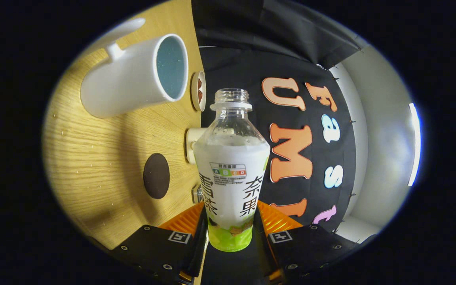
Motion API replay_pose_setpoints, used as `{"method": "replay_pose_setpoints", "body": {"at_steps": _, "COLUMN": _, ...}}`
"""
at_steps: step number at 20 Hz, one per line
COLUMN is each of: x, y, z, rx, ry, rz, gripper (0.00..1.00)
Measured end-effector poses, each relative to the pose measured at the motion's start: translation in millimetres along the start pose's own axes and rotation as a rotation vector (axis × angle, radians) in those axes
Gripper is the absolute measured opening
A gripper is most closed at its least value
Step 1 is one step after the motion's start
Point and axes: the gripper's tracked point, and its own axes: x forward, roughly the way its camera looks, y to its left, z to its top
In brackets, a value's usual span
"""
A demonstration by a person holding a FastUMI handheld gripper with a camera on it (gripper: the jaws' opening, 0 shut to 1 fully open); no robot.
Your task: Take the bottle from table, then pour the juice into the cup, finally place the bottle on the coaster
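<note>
My gripper (231, 223) is shut on the lower part of an uncapped clear bottle (232, 170) with a white and green label, one finger on each side. White juice fills it up to the shoulder. The view is rolled, so the wooden table (93, 158) stands to the left and the bottle lies about level with it. A white cup (129, 81) with a handle and a blue inside stands on the table; its opening is beside and below the bottle's mouth (232, 96). A dark round coaster (156, 175) lies on the table nearer to me than the cup.
A small round white-rimmed piece (199, 90) sits just past the cup at the table's far edge. A white fitting (191, 144) and a metal part (196, 194) stick out along that edge, partly behind the bottle. The booth's black cloth wall (291, 59) rises beyond.
</note>
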Motion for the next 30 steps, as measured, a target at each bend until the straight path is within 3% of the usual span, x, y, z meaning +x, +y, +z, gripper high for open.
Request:
{"method": "replay_pose_setpoints", "body": {"at_steps": 2, "x": -0.2, "y": -4.5, "z": 1.6, "rx": -0.042, "ry": -0.021, "rz": -0.031, "gripper": 0.57}}
{"method": "replay_pose_setpoints", "body": {"at_steps": 10, "x": -0.5, "y": 2.6, "z": 5.2, "rx": -0.116, "ry": -0.036, "rz": -0.020, "gripper": 0.57}}
{"method": "replay_pose_setpoints", "body": {"at_steps": 30, "x": 0.0, "y": -4.0, "z": 10.0, "rx": -0.175, "ry": -0.054, "rz": -0.061, "gripper": 0.57}}
